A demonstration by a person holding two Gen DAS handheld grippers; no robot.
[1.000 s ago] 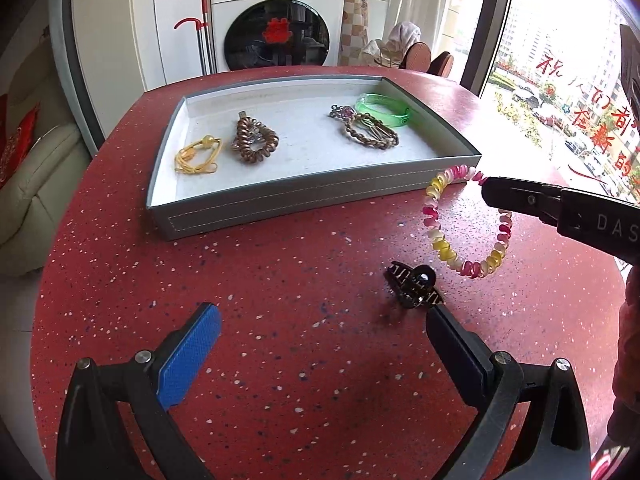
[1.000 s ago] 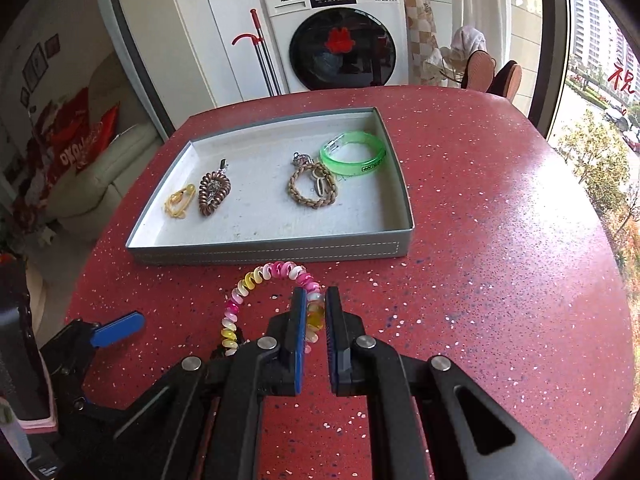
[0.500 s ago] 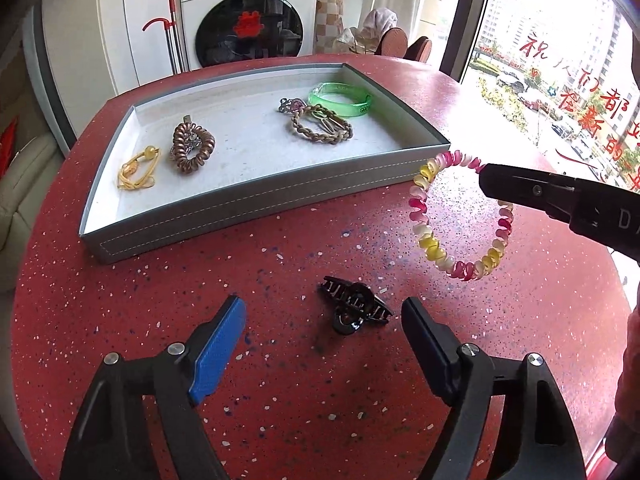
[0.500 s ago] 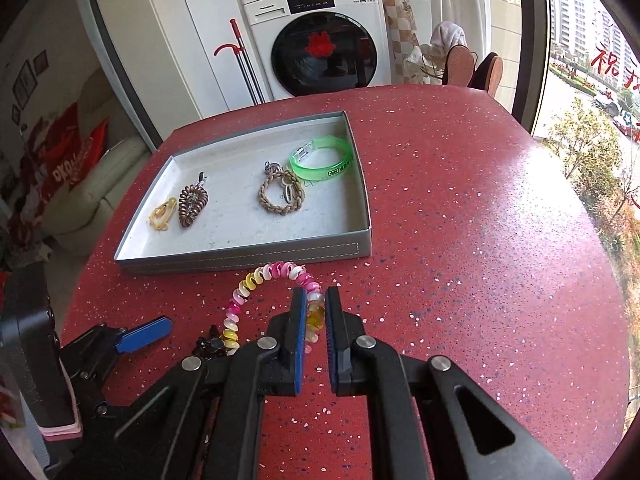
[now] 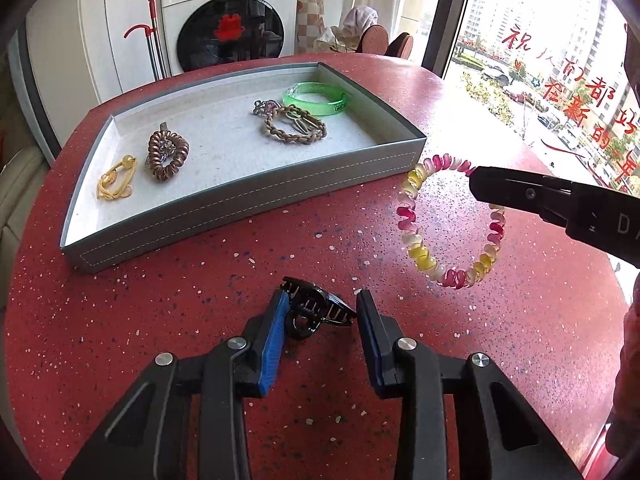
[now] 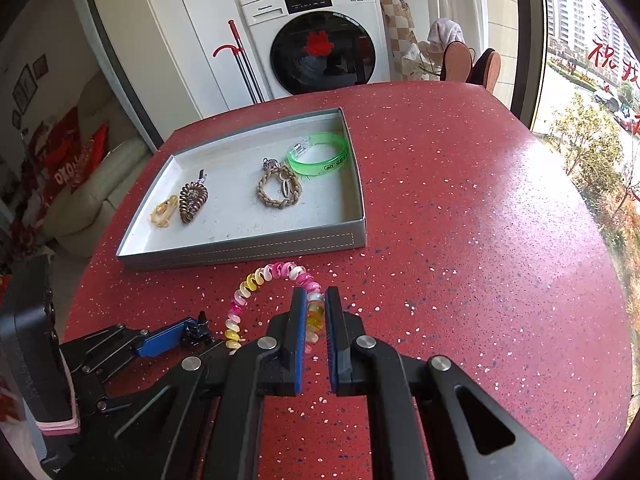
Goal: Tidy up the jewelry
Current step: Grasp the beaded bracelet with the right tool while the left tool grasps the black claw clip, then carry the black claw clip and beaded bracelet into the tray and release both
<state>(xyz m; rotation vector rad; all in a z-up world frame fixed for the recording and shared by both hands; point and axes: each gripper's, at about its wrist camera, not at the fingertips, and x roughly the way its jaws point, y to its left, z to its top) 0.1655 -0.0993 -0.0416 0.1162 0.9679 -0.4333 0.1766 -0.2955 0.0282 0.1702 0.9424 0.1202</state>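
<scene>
A grey jewelry tray sits on the red speckled table. My right gripper is shut on a pink-and-yellow spiral hair tie and holds it just in front of the tray's near right corner; it also shows in the left wrist view. My left gripper has its jaws narrowed around a black claw hair clip lying on the table; the left pad touches it, the right pad stands just clear.
In the tray lie a gold chain, a brown spiral hair tie, a braided bracelet and a green bangle. A washing machine and a window stand beyond the table edge.
My left gripper has moved forward over the black clip and its jaws have closed in around it. My right gripper has lifted the spiral hair tie slightly.
</scene>
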